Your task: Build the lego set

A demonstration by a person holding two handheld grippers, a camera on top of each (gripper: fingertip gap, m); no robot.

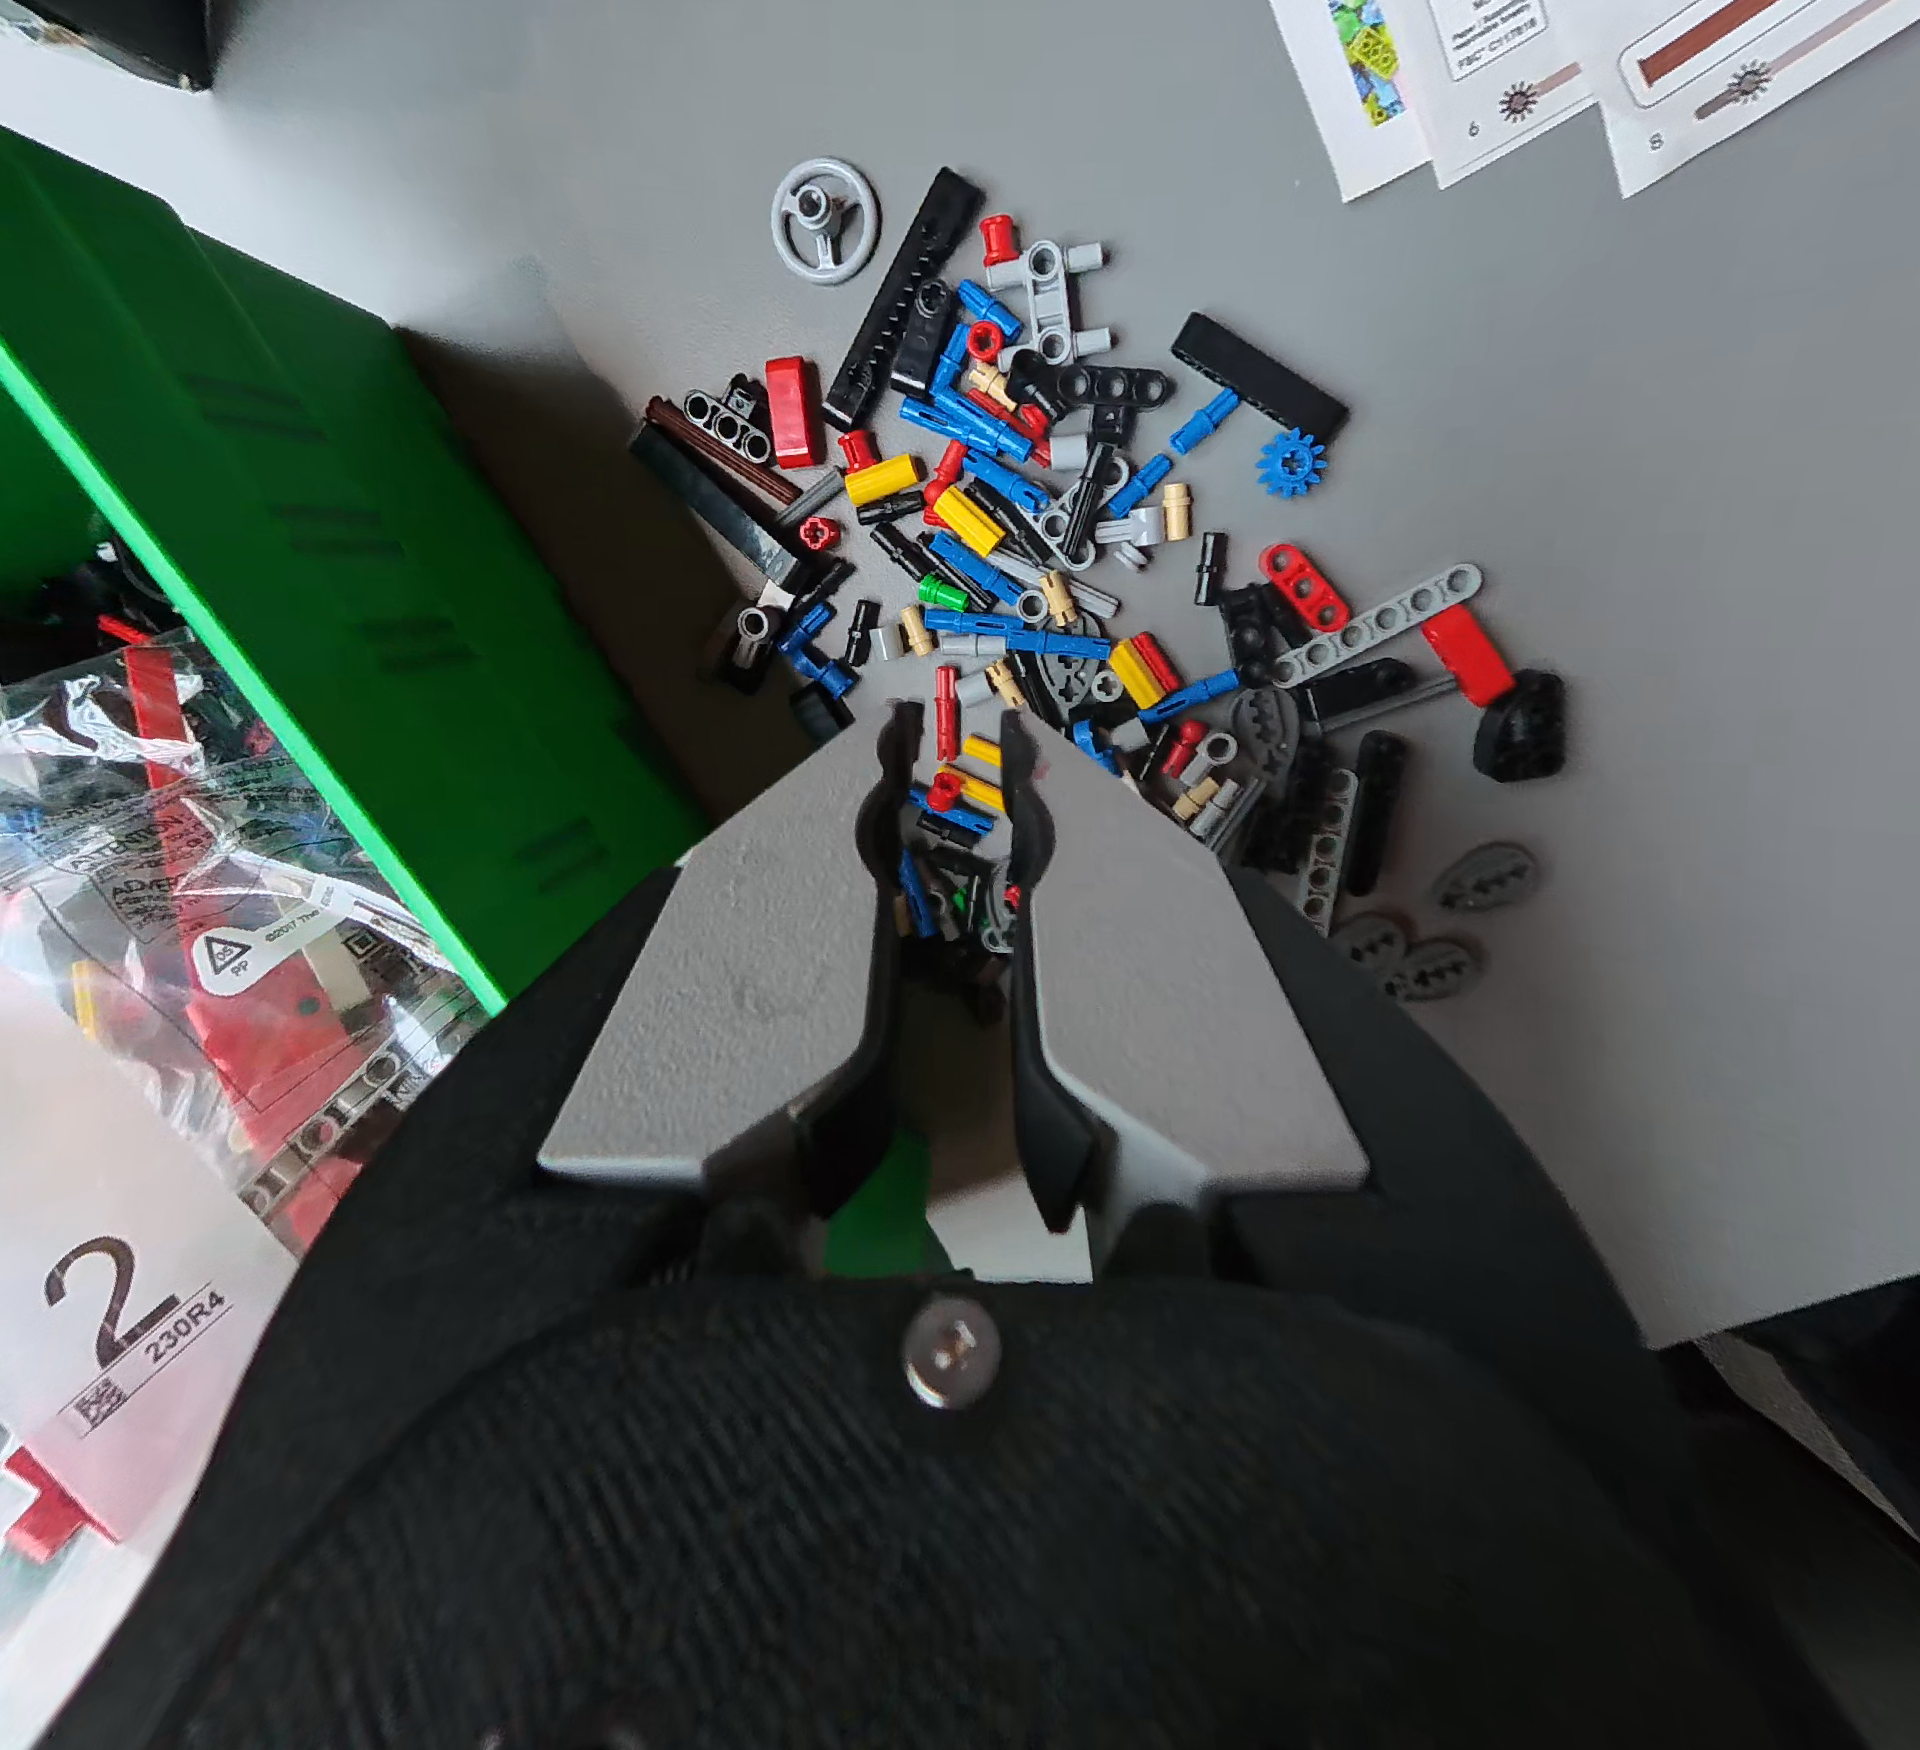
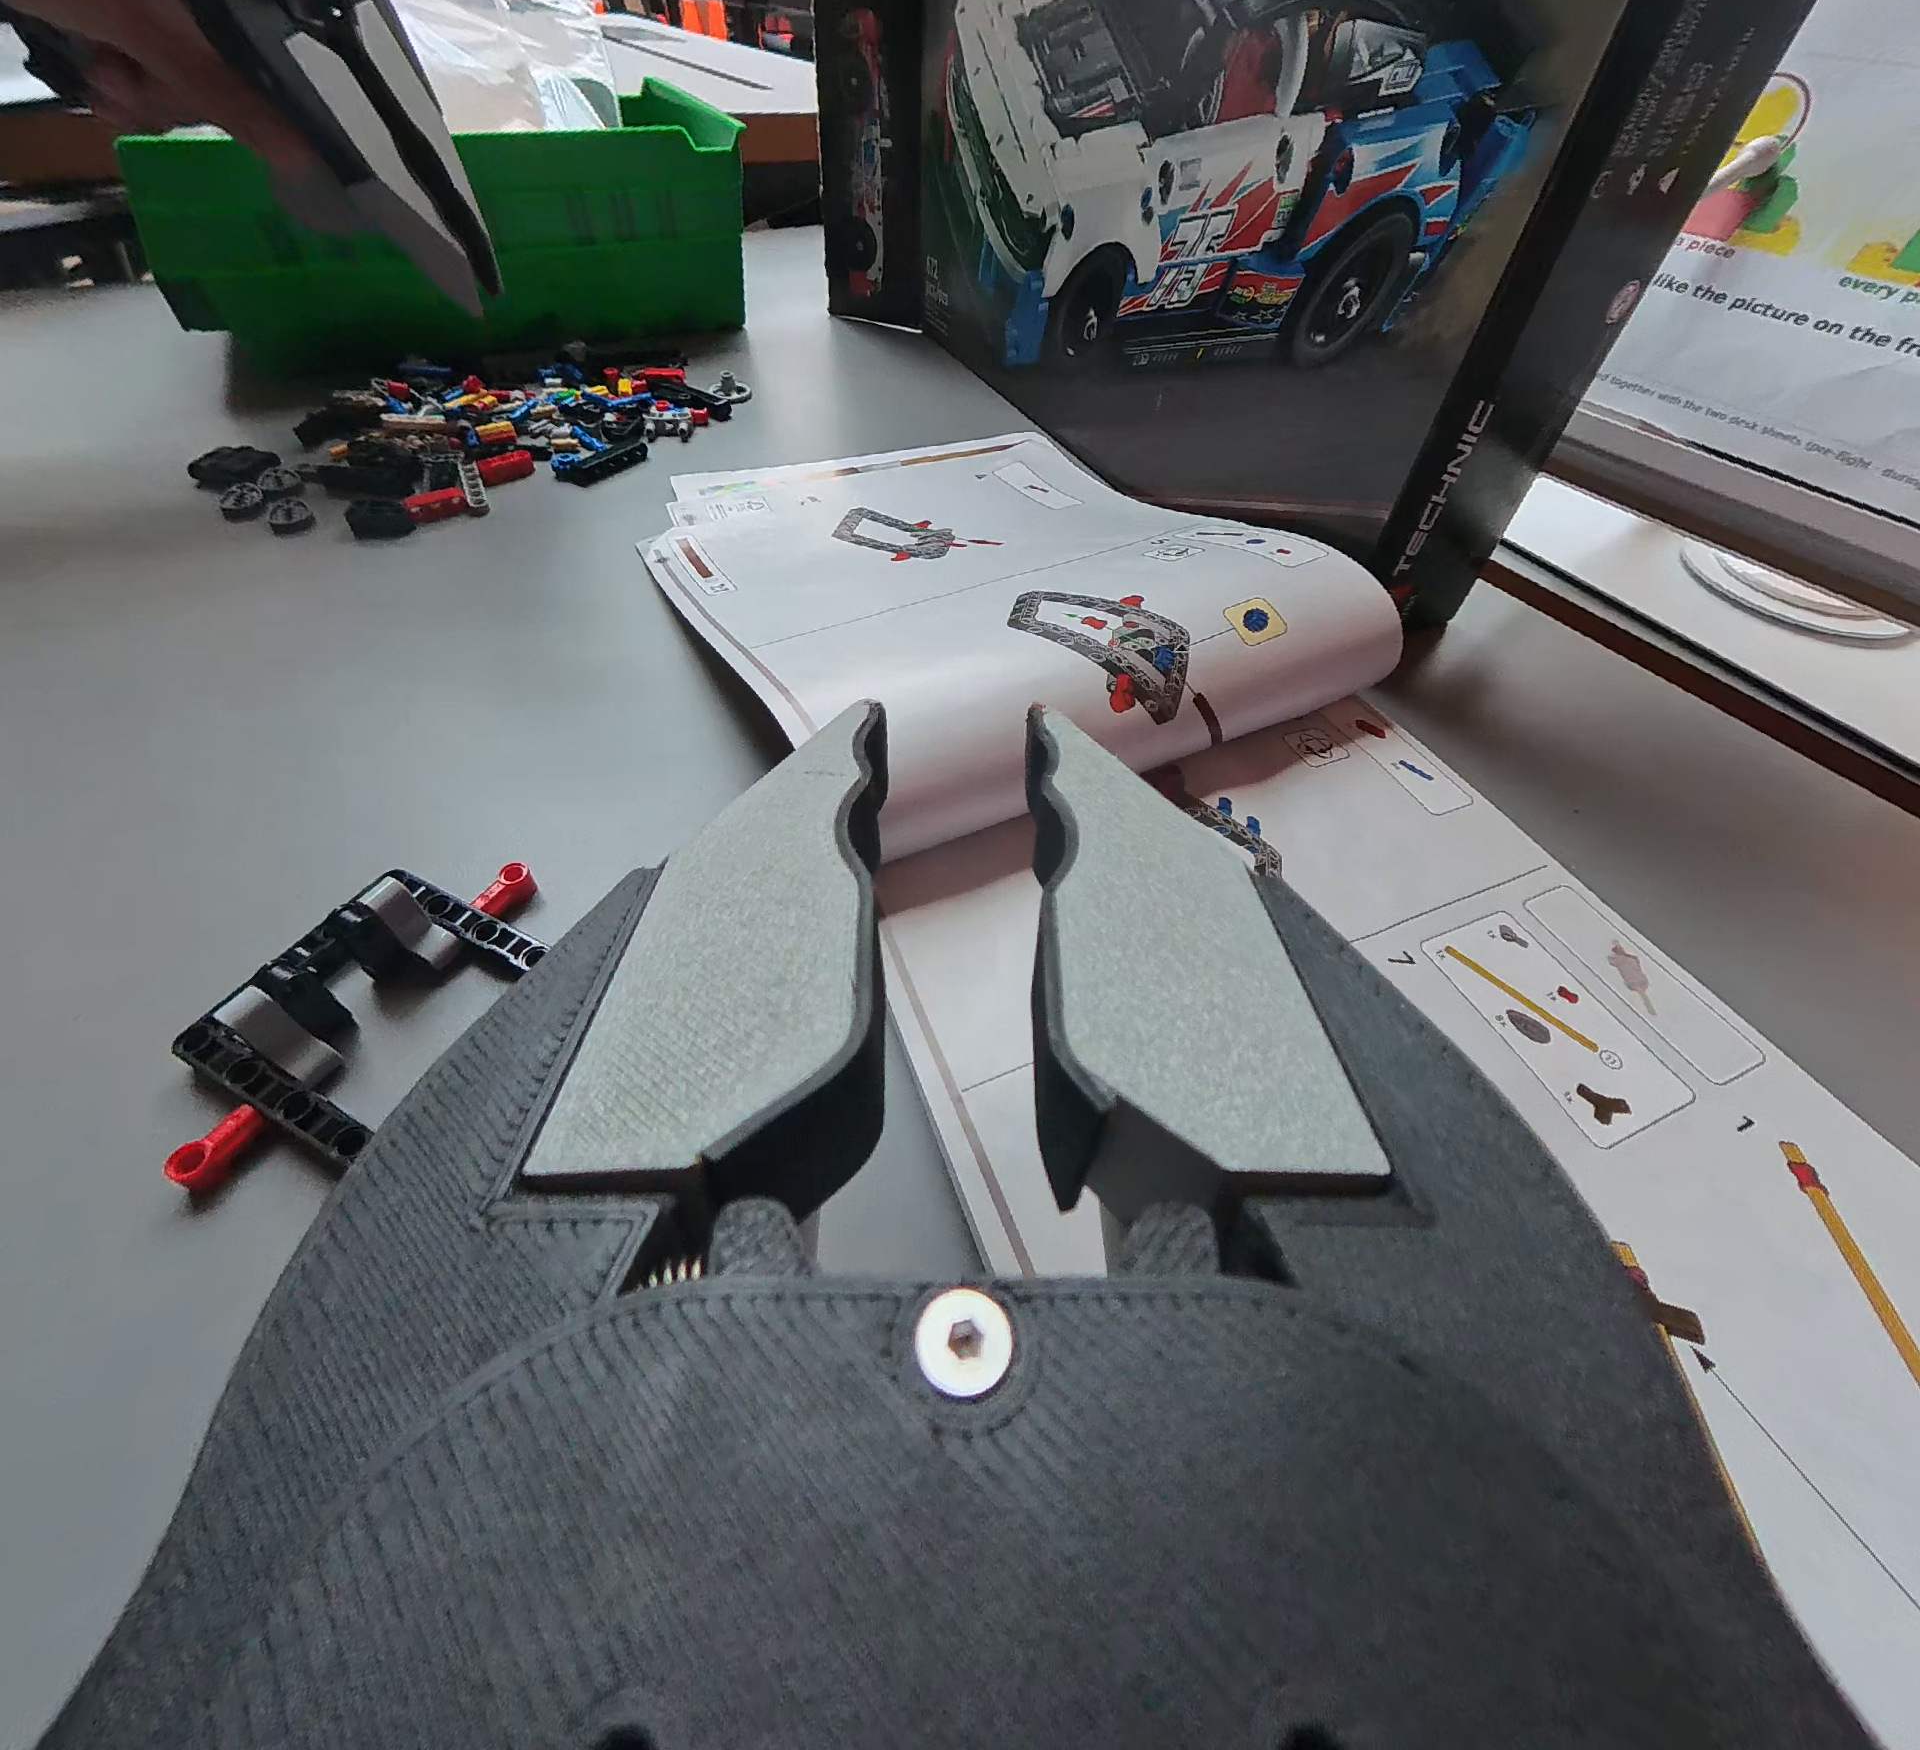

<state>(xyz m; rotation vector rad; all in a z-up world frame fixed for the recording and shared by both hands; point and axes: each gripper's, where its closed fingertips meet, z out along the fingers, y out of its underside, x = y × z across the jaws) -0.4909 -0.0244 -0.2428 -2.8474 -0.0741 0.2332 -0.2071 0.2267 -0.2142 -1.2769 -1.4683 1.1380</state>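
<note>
Black-and-grey left tool (image 1: pixel 958 732), centre of left wrist view: fingers a narrow gap apart, nothing held, tips hanging over the near edge of the loose lego pile (image 1: pixel 1049 547). Seen from the right wrist view, same tool (image 2: pixel 473 287) sits upper left, pointing down at the pile (image 2: pixel 468 433) w/ clear air between tip and parts; a hand (image 2: pixel 94 17) holds it.

Pile: mixed pins, beams, connectors in blue, black, red, yellow, grey, spread mid-frame on the grey desk (image 1: pixel 1610 453). Grey steering wheel (image 1: pixel 826 222) at the pile's upper-left edge; blue gear (image 1: pixel 1291 462) on its right side. Green bin (image 1: pixel 312 505) at left, just beside the pile, w/ clear parts bags (image 1: pixel 187 869) inside at lower left.

Right tool (image 2: pixel 956 713), centre of right wrist view: fingers moderately apart, empty, over the open instruction booklet (image 2: pixel 1039 578), whose pages curl up. Contact w/ paper: cannot tell.

Partly built black frame (image 2: pixel 343 1004) w/ grey inserts and red pin ends lies on the desk (image 2: pixel 312 713) at left centre, beside the tool body, well apart from the pile. Set box (image 2: pixel 1247 142) w/ race-car picture stands upright at upper right, behind the booklet.
</note>
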